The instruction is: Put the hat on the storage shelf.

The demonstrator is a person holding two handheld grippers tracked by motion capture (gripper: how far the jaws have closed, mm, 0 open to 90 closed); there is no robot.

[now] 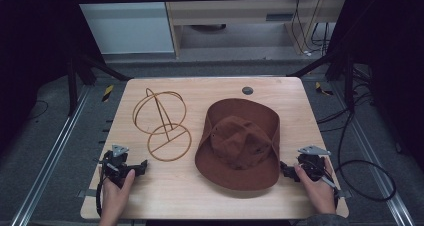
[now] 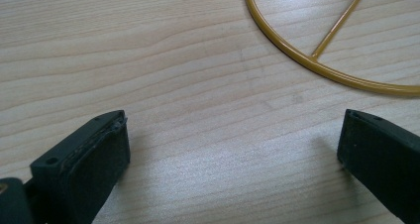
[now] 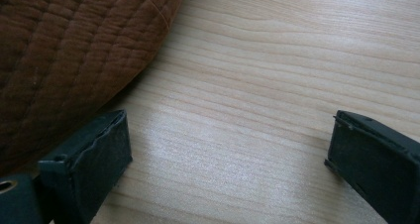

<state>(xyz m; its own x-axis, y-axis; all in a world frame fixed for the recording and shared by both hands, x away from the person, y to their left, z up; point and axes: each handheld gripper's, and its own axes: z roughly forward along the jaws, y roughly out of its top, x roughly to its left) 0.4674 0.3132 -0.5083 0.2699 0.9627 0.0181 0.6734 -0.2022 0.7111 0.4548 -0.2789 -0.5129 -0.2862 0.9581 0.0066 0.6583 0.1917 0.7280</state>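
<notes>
A brown brimmed hat [image 1: 240,143] lies crown-up on the right half of the wooden table [image 1: 165,196]. Left of it stands a golden wire hat stand [image 1: 162,123], a round base ring with an upright rod and a hoop on top. My left gripper [image 1: 142,165] rests on the table at the front left, jaws wide open over bare wood [image 2: 233,135], with the stand's base ring [image 2: 317,65] just ahead. My right gripper [image 1: 284,168] sits at the front right, open, with nothing between its jaws [image 3: 228,144]. The hat's quilted brim [image 3: 74,50] lies beside its left jaw.
A small dark round cap [image 1: 247,90] is set in the table near its far edge. Cables [image 1: 360,171] trail over the floor on the right. Black frame posts [image 1: 75,81] stand at the table's far corners.
</notes>
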